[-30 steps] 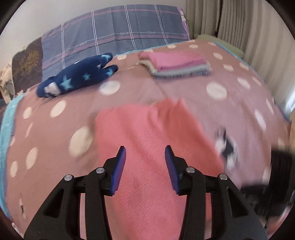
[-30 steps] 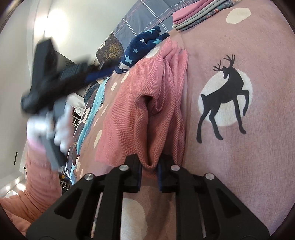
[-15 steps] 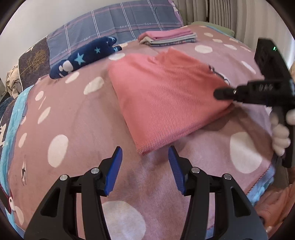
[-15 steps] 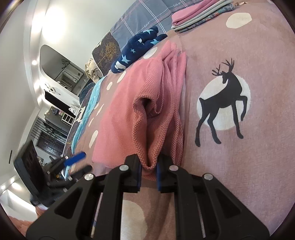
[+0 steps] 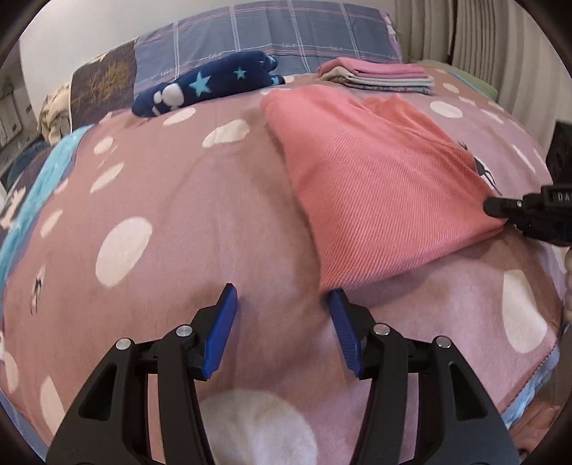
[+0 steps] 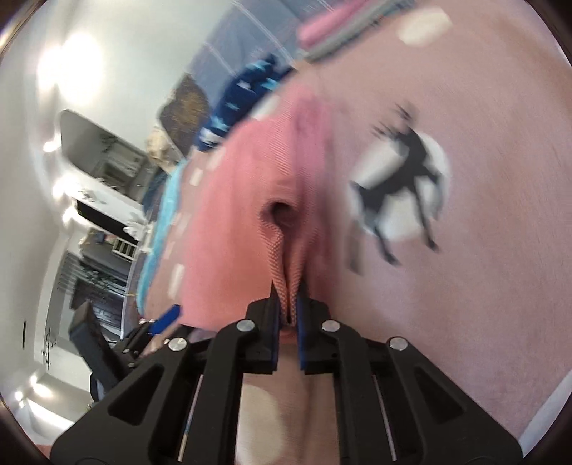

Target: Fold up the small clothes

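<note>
Left gripper (image 5: 280, 304): jaws released, spread wide, nothing between them, over the bedspread (image 5: 186, 214). The near corner of the garment (image 5: 379, 193) lies just at the right blue pad's tip, at 1 o'clock; contact cannot be told.

Right gripper (image 6: 287, 304): jaws clenched on a bunched edge of the one pink garment (image 6: 243, 214). In the left view this gripper (image 5: 500, 207) meets the garment's right corner at 3 o'clock. White letters "DA" read on its body; the rest is cut off.

Garment: one, pink ribbed knit, folded, lying on the bed from centre toward 1 o'clock.

Bedspread: pink with white dots; one black deer print (image 6: 397, 186) on a white dot, at 2 o'clock in the right view, blurred.

Far, at 12 o'clock: one navy soft toy (image 5: 207, 84) with light-blue stars. At 1 o'clock: one stack (image 5: 379, 75) of folded cloths, pink on top; layers too fine to count. Behind, one plaid pillow (image 5: 286, 32), the word "love" repeated along its stripe.
</note>
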The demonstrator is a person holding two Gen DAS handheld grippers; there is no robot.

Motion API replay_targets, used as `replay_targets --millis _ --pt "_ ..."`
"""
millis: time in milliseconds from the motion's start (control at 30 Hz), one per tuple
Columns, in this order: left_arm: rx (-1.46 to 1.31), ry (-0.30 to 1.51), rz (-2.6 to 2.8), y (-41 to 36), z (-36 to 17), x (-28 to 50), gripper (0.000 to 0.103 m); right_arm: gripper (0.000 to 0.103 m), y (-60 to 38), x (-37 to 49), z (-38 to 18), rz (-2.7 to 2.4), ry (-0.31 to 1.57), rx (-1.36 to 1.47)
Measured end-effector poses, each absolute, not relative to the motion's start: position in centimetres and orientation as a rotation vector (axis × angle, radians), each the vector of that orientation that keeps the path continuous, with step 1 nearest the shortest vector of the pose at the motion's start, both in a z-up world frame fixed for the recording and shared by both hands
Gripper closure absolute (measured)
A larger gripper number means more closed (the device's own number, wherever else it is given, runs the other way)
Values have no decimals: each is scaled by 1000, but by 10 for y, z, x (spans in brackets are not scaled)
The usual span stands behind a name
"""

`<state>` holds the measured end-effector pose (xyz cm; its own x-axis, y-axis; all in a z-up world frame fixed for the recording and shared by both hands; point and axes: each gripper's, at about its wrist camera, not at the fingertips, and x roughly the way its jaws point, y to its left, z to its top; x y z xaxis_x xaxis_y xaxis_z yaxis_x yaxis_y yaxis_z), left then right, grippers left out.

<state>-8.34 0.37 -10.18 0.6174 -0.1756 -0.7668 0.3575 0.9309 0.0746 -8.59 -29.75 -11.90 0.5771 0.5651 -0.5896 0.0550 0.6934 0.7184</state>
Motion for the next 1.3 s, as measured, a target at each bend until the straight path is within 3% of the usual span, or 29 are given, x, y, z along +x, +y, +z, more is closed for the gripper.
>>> replay_targets --millis 67,133,167,333,500,533,600,700,767,867,1033,1300 --pt "205 854 -322 12 -95 -89 69 97 -301 -91 -121 355 915 766" --pt "148 861 -370 18 -85 -91 84 83 -299 -98 -107 330 897 677" --pt "88 854 -420 23 -74 -91 89 82 -298 -100 -99 311 880 628" --pt "29 736 -550 -1 -46 -79 89 82 -286 -89 -54 381 742 514" --pt "82 873 -483 -31 -102 -43 89 83 -259 -57 -67 436 783 481" --pt "63 847 -497 -29 -108 -44 89 86 -257 -50 -81 376 842 453" --pt "55 820 -514 -25 -105 -51 89 103 -261 -43 -106 287 888 396" --pt "74 839 -516 -25 -98 -54 89 103 -267 -49 -103 324 863 398" --pt "85 830 -520 -25 -88 -55 88 100 -265 -47 -93 326 873 358" --pt "71 778 -537 -25 -66 -45 85 82 -265 -35 -68 363 844 351" --pt "119 740 -455 -36 -54 0 78 80 -277 4 -48 303 813 282" --pt "82 817 -422 -47 -69 80 66 72 -293 72 -75 298 905 397"
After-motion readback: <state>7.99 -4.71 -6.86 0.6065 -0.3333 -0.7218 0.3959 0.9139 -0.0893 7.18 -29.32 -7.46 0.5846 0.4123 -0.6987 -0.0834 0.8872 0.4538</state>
